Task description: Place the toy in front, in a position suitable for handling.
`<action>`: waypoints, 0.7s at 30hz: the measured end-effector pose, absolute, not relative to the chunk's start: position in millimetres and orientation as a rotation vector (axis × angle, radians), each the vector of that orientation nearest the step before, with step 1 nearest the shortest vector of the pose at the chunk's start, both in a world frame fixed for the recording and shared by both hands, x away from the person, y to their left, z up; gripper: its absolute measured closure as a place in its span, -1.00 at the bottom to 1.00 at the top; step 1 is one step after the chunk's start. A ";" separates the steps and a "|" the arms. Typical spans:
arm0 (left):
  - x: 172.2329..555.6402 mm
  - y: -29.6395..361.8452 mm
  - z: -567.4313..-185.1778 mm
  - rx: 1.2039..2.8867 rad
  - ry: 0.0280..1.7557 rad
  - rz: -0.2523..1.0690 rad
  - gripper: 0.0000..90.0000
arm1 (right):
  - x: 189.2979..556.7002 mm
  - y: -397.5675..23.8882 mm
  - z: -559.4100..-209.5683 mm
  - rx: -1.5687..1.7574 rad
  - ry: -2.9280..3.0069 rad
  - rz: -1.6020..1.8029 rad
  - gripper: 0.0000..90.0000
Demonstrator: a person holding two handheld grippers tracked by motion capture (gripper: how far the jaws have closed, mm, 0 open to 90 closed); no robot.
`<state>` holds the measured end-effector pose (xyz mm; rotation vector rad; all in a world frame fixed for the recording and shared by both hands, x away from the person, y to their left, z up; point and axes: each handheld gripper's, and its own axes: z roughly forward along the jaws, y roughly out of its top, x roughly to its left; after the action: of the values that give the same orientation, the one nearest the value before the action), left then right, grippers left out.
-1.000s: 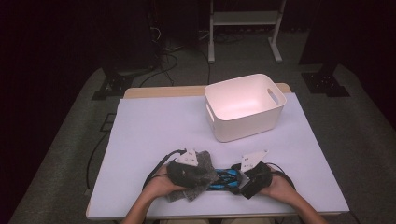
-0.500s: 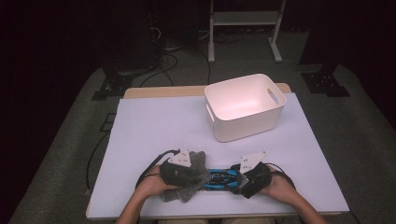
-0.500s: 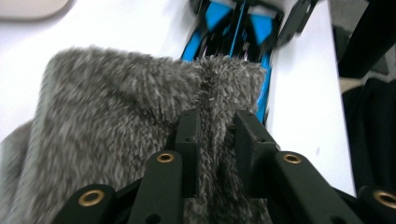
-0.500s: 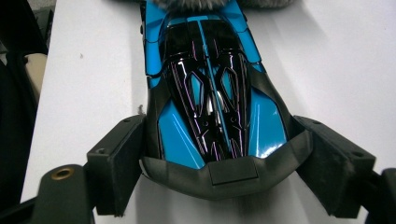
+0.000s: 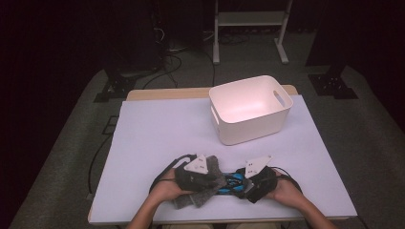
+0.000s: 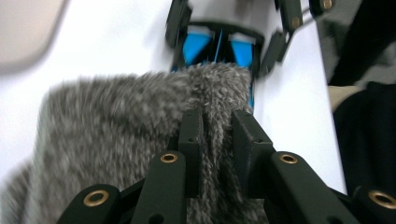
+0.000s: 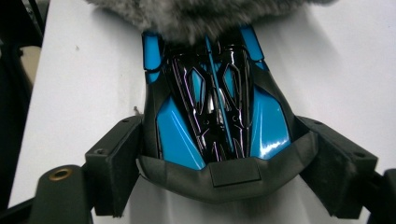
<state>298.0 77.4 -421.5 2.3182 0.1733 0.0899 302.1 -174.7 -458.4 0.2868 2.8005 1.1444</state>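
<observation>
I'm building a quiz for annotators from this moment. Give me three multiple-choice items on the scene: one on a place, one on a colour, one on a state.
1. Where does the white bin stand on the table?
A. At the far right
B. At the near left
C. On the floor

2. What colour is the toy car?
A. Red and white
B. Blue and black
C. Yellow

3. What is the left gripper doing?
A. Hanging open over the bin
B. Pinching a fold of the grey fuzzy cloth
C. Holding the car

Answers: 1 A, the high view shows it far and right of the hands. 2 B, glossy blue panels on black in the right gripper view. 3 B, fur sits squeezed between its jaws.
</observation>
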 end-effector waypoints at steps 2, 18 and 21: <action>298.6 79.3 -422.6 2.316 0.178 0.085 0.66 | 301.0 -174.9 -458.3 0.287 2.798 1.130 -0.57; 300.6 98.7 -423.9 2.273 0.234 0.032 0.73 | 305.5 -177.6 -461.2 0.286 2.819 1.176 -0.53; 293.7 78.0 -422.4 2.342 0.150 0.087 0.73 | 305.3 -177.6 -461.2 0.287 2.818 1.174 -0.53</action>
<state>293.7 78.0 -422.4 2.3422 0.1500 0.0869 305.3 -177.6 -461.2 0.2872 2.8180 1.1737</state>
